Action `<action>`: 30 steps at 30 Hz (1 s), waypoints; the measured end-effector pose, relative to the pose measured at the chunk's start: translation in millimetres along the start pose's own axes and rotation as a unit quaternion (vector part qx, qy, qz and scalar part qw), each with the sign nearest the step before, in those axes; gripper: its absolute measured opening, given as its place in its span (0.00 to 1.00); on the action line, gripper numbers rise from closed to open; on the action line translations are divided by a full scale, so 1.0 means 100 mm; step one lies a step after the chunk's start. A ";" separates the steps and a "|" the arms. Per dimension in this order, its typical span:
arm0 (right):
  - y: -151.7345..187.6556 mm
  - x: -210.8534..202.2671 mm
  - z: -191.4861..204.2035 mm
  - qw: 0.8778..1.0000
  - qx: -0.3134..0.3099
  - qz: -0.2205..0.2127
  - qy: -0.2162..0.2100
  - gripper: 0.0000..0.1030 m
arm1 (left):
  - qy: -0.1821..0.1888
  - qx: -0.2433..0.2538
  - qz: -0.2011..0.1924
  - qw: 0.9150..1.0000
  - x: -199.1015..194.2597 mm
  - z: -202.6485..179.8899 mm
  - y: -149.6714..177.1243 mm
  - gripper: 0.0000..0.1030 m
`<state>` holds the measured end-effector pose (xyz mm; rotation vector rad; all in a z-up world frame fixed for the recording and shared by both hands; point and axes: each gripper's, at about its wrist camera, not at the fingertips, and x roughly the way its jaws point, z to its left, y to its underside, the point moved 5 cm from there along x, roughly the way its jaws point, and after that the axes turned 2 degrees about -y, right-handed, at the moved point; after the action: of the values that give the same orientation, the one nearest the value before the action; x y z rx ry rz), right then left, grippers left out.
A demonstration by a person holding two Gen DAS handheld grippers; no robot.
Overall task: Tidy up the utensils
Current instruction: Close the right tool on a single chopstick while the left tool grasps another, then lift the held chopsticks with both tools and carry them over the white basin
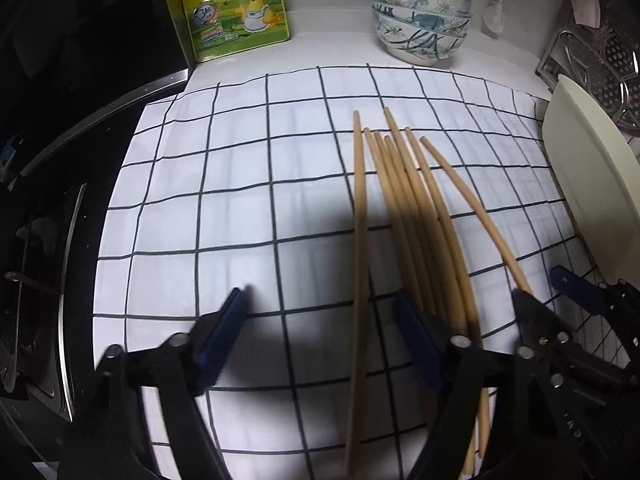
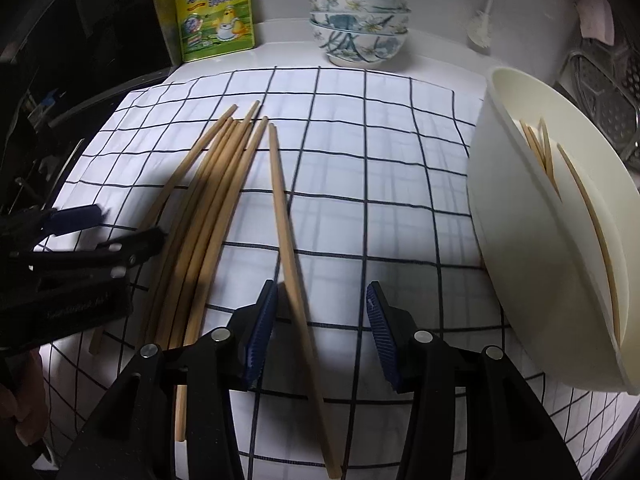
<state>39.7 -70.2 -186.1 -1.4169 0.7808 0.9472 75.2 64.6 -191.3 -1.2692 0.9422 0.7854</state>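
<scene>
across the middle of both frames a white cloth with a black grid covers the counter, and a loose bundle of wooden chopsticks lies on it. at lower centre of the left wrist view the left gripper is spread wide with nothing between its blue pads; 1 chopstick runs through the gap, lying on the cloth. at lower centre of the right wrist view the right gripper is also wide apart and grips nothing, while a single chopstick, apart from the bundle, passes between its fingers. at the right edge a cream holder holds several chopsticks inside. along the top sit a stack of 3 patterned bowls and a yellow seasoning pouch
</scene>
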 end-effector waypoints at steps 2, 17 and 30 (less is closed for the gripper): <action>-0.01 0.00 0.04 1.000 -0.006 -0.001 -0.011 0.30 | 0.006 0.008 -0.006 1.000 -0.03 -0.05 -0.02 0.34; -0.09 -0.30 0.09 0.997 0.021 -0.006 -0.068 0.06 | 0.027 -0.014 0.008 0.999 -0.33 0.08 0.02 0.07; -0.45 -1.14 -0.35 0.994 0.026 -0.075 -0.077 0.07 | 0.051 -0.016 -0.066 0.996 -1.12 -0.25 -0.34 0.08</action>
<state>32.7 -110.2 -65.4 -1.3216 0.5725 0.9027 54.2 36.9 -76.8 -1.3949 0.9190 0.6394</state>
